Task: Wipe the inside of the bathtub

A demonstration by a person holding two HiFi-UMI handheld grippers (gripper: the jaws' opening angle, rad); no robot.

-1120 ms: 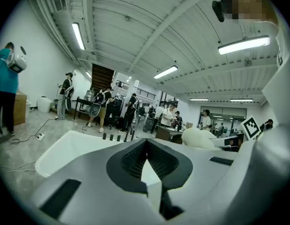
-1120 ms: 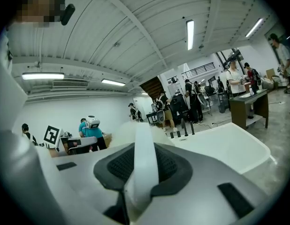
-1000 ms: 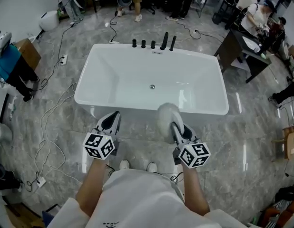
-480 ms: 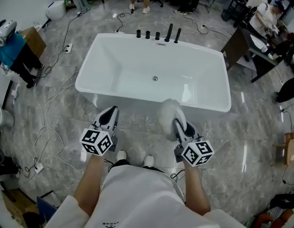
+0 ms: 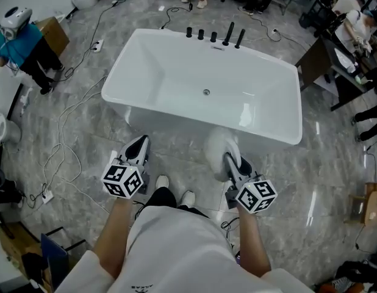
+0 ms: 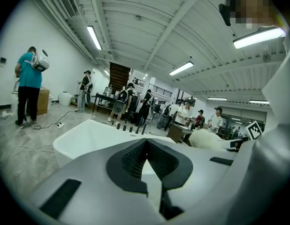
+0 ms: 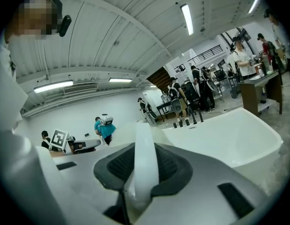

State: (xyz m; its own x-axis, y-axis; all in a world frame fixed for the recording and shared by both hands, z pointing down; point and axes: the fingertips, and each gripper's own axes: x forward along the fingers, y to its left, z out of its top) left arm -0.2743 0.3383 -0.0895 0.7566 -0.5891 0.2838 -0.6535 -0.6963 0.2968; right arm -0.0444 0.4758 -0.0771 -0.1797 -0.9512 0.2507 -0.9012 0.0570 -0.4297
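A white bathtub (image 5: 176, 78) stands on the marble floor ahead of me, with a drain (image 5: 206, 92) in its bottom and black taps (image 5: 214, 36) on its far rim. Both grippers hang short of its near rim, outside the tub. My left gripper (image 5: 138, 146) is shut with nothing between its jaws. My right gripper (image 5: 228, 159) is shut on the white handle (image 7: 145, 158) of a fluffy white duster (image 5: 218, 145), whose head points toward the tub. The left gripper view shows the tub (image 6: 88, 135) and the duster (image 6: 206, 138) off to the right.
Cables (image 5: 66, 139) trail over the floor left of the tub. A person in a teal top (image 5: 24, 44) stands at far left beside a cardboard box (image 5: 54, 32). A dark desk (image 5: 335, 60) stands at right. My shoes (image 5: 173, 194) show near the tub.
The tub has slid down and grown in the head view as I came nearer. Both grippers keep the same pose and the same grip.
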